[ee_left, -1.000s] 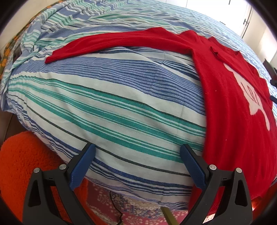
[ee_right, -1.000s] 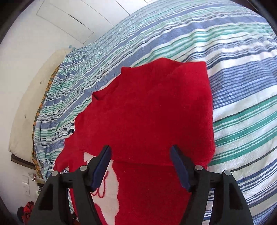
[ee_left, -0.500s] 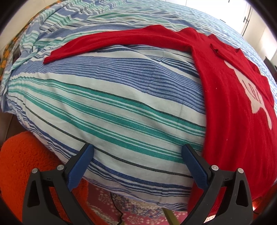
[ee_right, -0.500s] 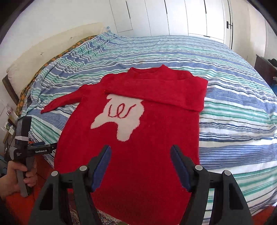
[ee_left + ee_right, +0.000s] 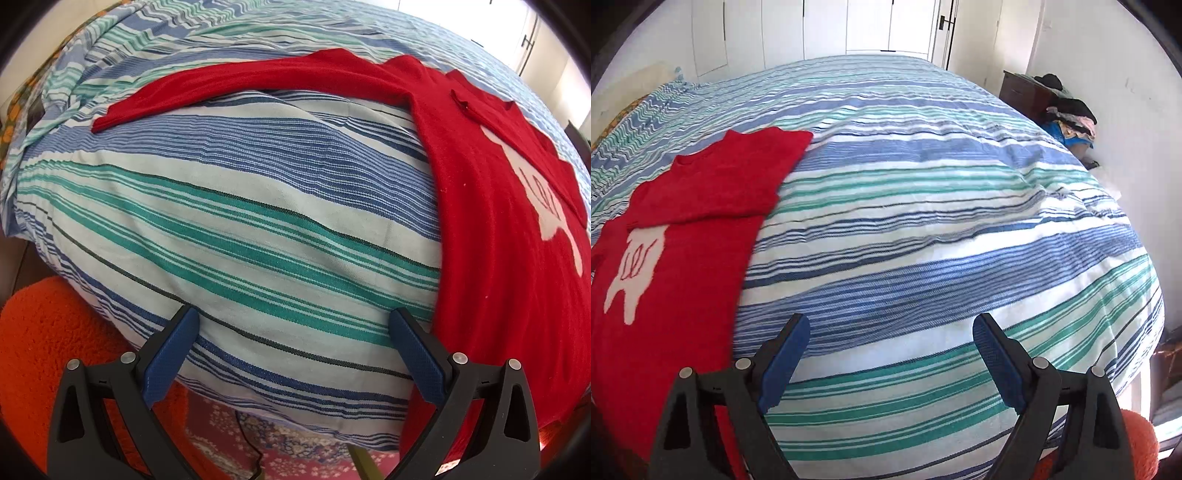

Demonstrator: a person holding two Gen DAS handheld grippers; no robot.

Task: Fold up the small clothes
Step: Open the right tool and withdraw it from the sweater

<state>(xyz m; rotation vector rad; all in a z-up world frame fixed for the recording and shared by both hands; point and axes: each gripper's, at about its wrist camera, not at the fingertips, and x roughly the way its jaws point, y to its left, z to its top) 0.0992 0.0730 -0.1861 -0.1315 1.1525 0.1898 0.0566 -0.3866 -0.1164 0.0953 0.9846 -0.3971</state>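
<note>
A red sweater (image 5: pixel 491 229) with a white picture lies flat on the striped bedspread (image 5: pixel 236 206). One sleeve (image 5: pixel 240 85) stretches toward 10 o'clock. The other sleeve (image 5: pixel 731 177) is folded over the chest. The left gripper (image 5: pixel 293 332) and the right gripper (image 5: pixel 890 339) are both wide apart, holding nothing.

Black left tool (image 5: pixel 291 321), blue pads (image 5: pixel 170 354), silver screws.

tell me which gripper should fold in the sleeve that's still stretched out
Left. The left gripper is open and faces the outstretched sleeve. The right gripper, also open, faces bare bedspread, with the sweater off to its left and that sleeve out of view.
</note>
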